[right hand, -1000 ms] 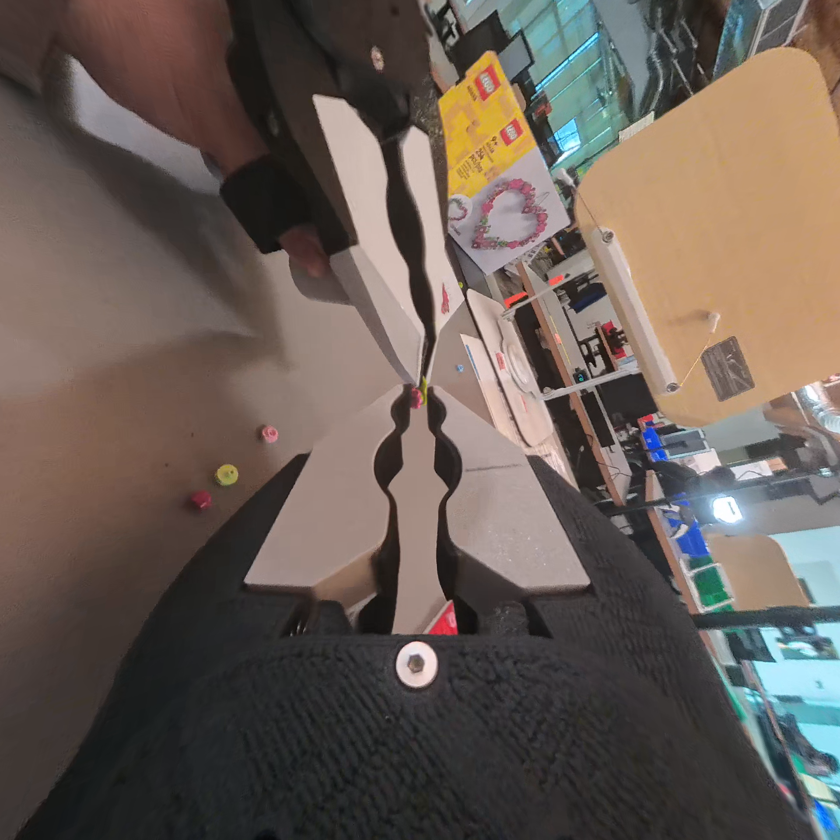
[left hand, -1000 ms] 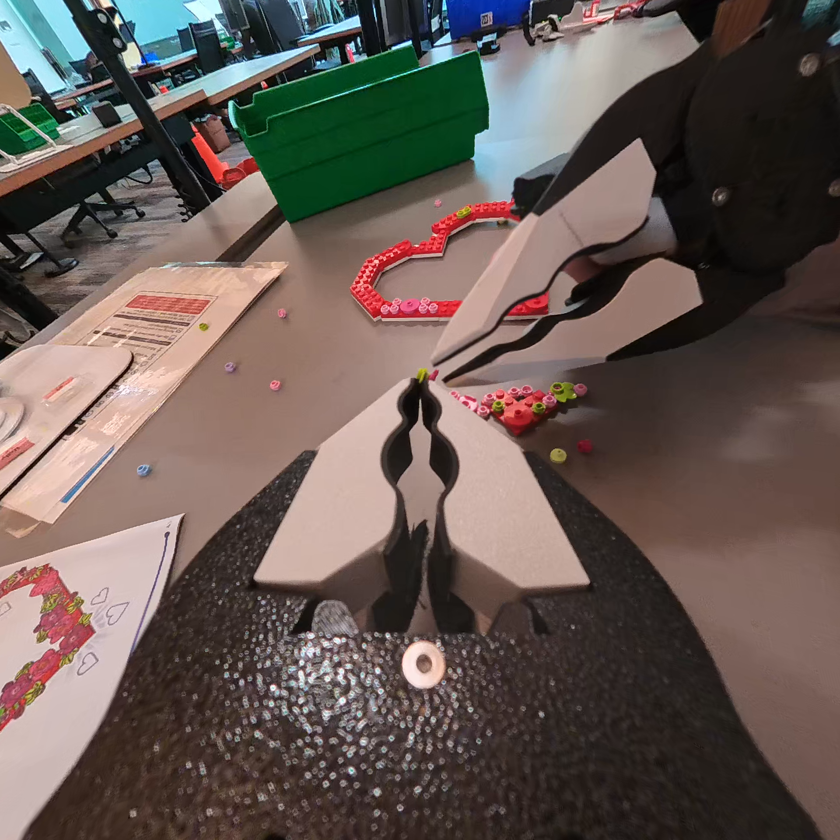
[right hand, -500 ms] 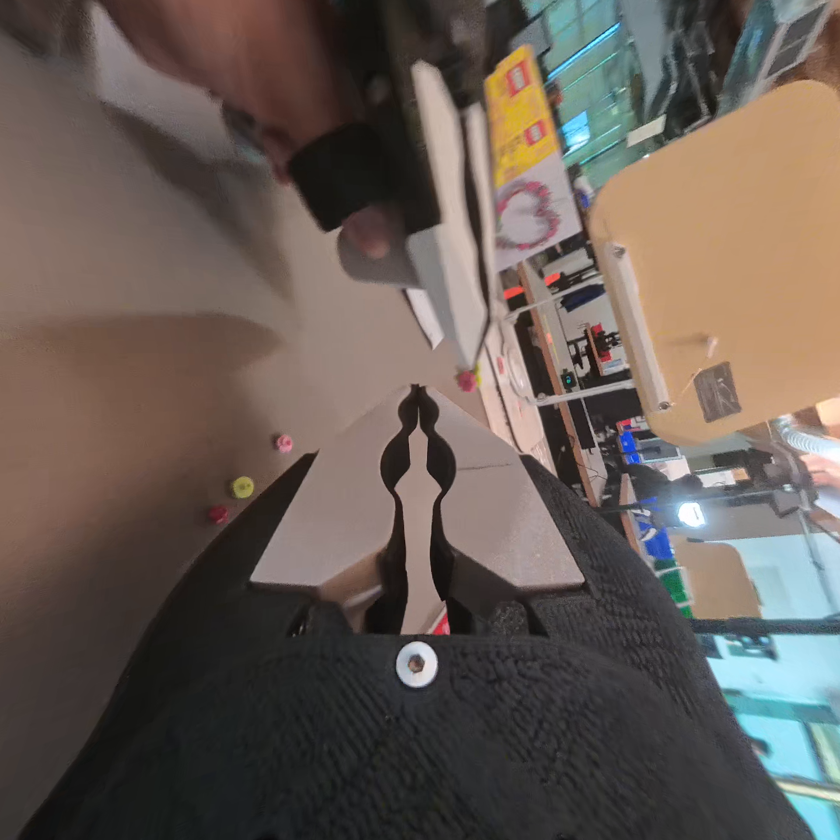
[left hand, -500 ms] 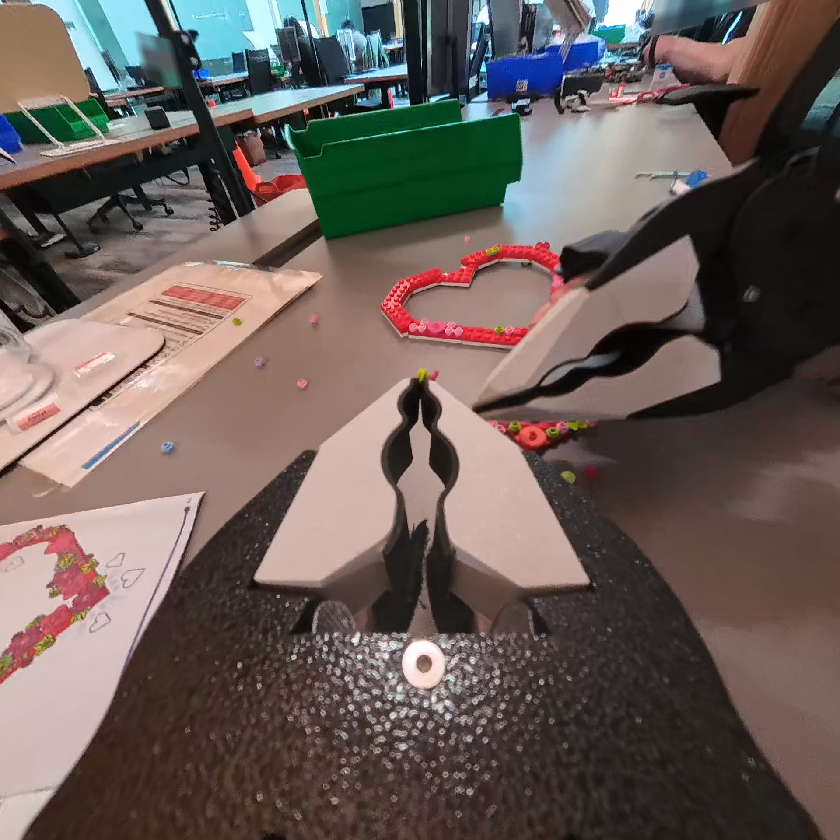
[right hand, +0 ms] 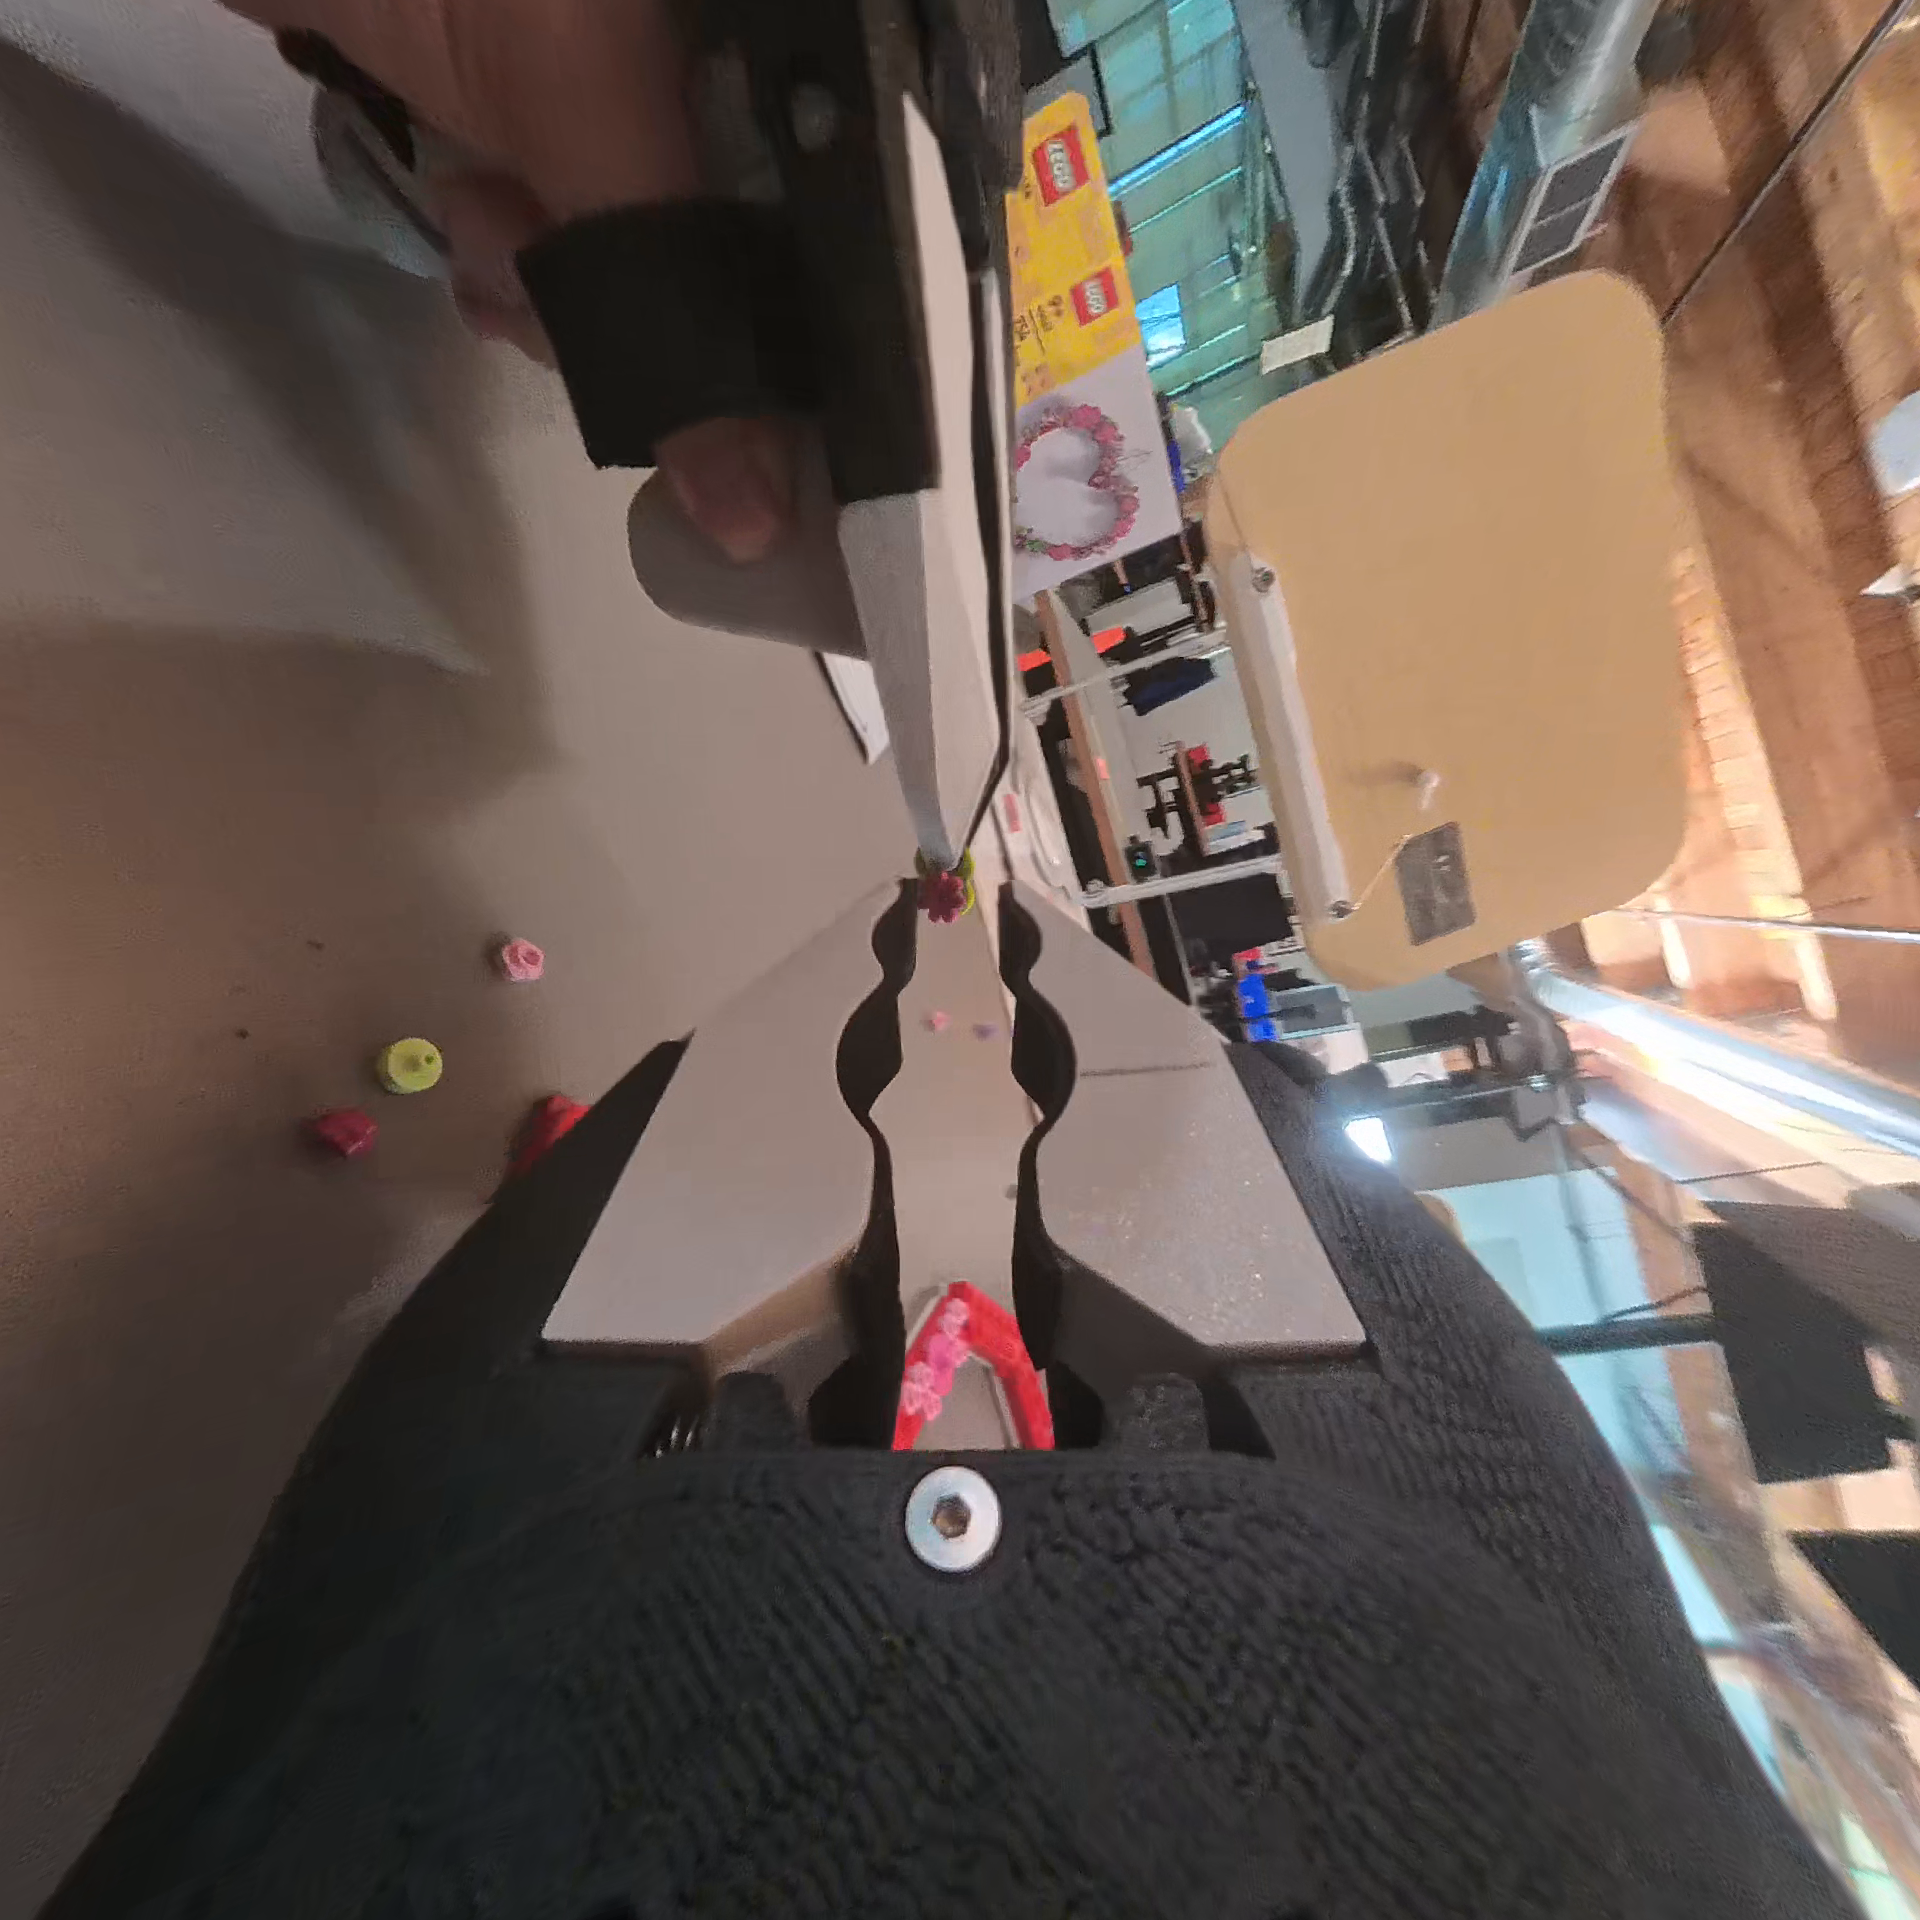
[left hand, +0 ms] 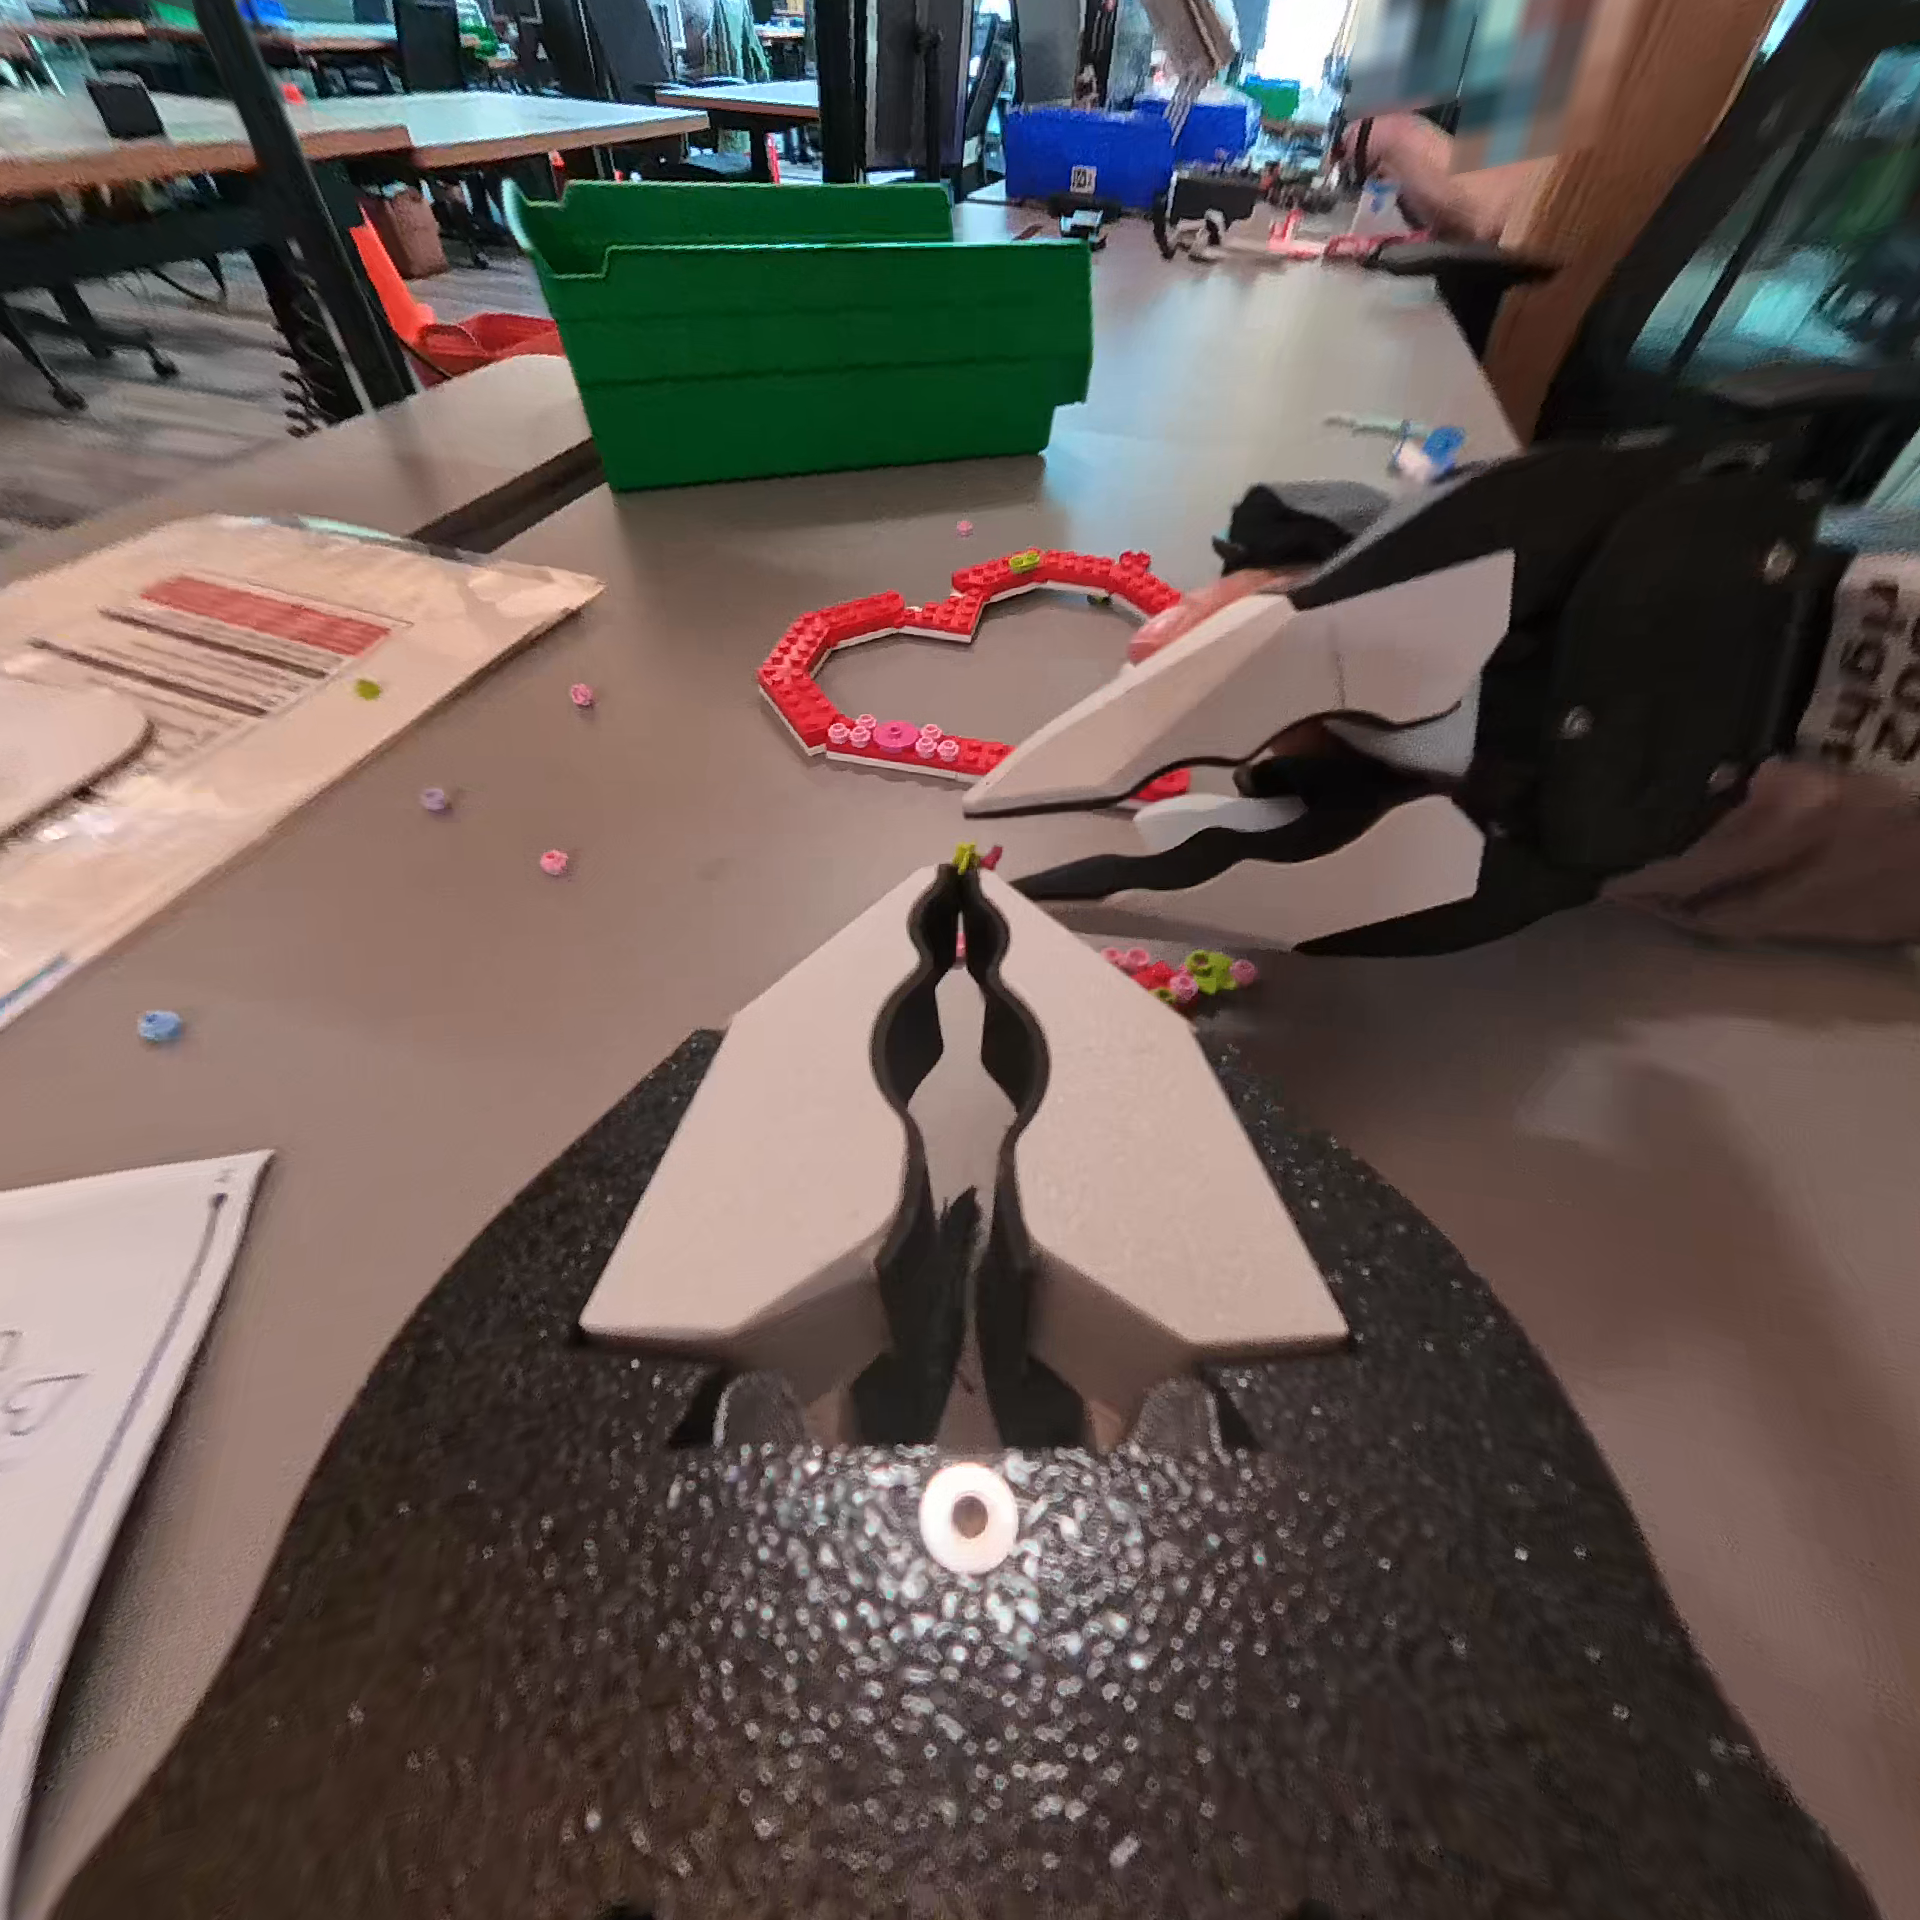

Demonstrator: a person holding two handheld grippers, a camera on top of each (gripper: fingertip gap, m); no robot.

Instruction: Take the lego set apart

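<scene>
I am pinching a tiny lime-and-magenta flower piece in my left gripper, above the table. My right gripper is gaping, its tips flanking that piece. The red heart frame is lying farther off, with a green bin beyond.

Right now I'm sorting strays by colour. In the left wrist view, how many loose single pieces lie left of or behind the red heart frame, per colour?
Pink: 3
Lavender: 1
Blue: 1
Lime: 1
Total: 6
Left out: the lime-and-red piece pinched in the left gripper.
</scene>
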